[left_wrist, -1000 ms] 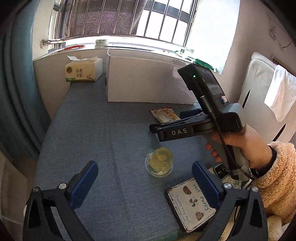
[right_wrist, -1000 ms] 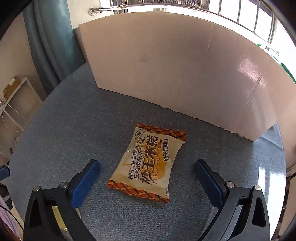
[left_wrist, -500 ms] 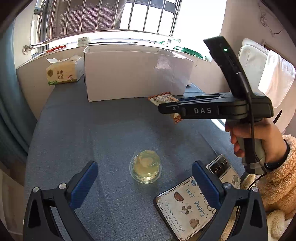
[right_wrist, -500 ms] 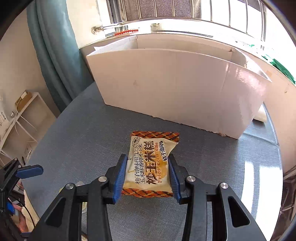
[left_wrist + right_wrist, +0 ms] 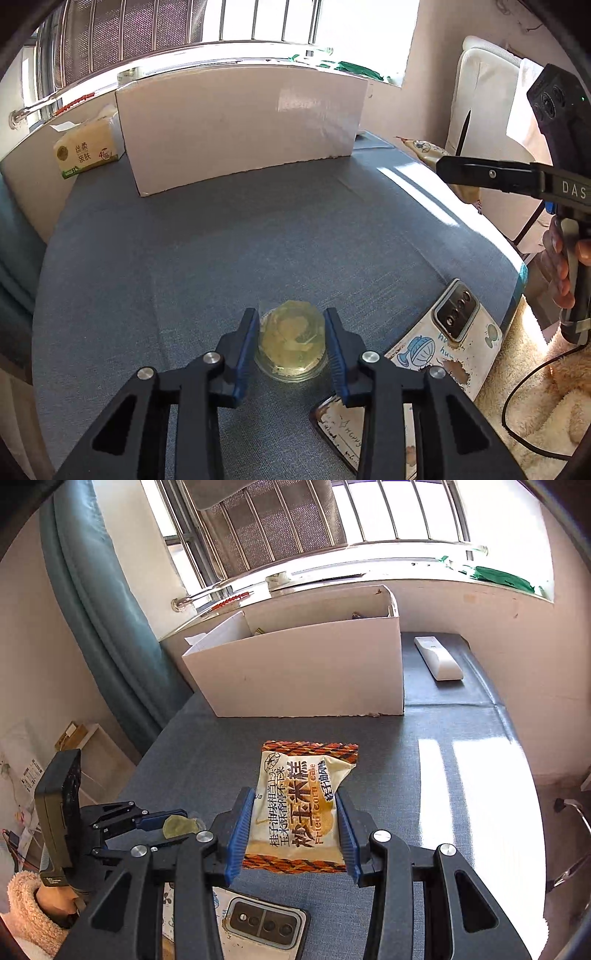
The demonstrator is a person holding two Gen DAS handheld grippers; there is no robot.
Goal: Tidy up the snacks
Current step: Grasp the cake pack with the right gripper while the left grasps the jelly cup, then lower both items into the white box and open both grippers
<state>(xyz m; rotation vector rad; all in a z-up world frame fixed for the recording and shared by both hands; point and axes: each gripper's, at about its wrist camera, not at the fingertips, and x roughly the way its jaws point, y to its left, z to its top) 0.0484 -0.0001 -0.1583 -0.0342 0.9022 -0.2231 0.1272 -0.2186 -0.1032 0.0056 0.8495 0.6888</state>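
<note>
Left gripper (image 5: 291, 341): blue pads clenched on a clear round plastic jelly cup with yellow filling (image 5: 291, 339), standing on the blue-grey cloth tabletop (image 5: 221, 251). Right gripper (image 5: 293, 830): clamped on an orange-and-cream foil snack packet (image 5: 301, 805), raised above the tabletop. Open white cardboard box (image 5: 303, 672): at the table's far side. Phone in a patterned case (image 5: 454, 332): just right of the cup.
</note>
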